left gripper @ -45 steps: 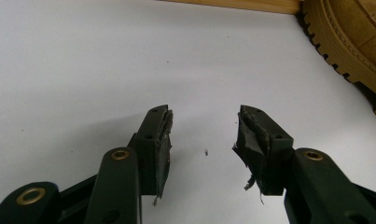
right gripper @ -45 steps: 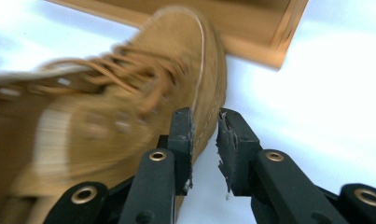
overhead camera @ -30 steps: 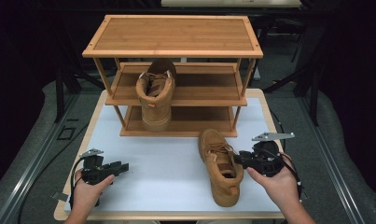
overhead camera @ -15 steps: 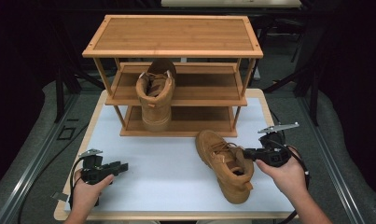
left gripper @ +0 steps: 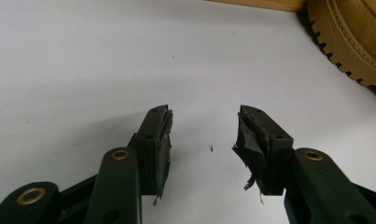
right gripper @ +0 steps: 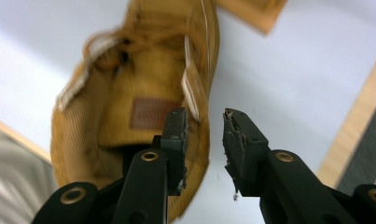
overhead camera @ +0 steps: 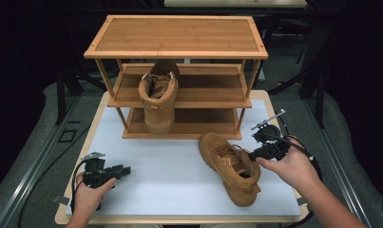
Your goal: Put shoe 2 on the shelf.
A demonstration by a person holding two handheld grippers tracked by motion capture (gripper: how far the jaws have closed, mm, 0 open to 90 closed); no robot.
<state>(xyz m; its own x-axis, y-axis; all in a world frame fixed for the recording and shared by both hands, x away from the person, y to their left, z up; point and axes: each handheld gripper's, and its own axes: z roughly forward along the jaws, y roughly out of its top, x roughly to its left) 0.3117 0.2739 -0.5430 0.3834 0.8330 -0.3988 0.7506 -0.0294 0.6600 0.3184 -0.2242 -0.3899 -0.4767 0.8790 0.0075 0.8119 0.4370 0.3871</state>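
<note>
We're looking down on a wooden shoe rack standing at the back of the white table, one tan boot sitting on its shelves. A second boot is lying on the table just in front. Our right gripper is straddling its collar, jaws parted, not clamped. Our left gripper is resting low over bare table, jaws wide, gripping nothing.
</note>
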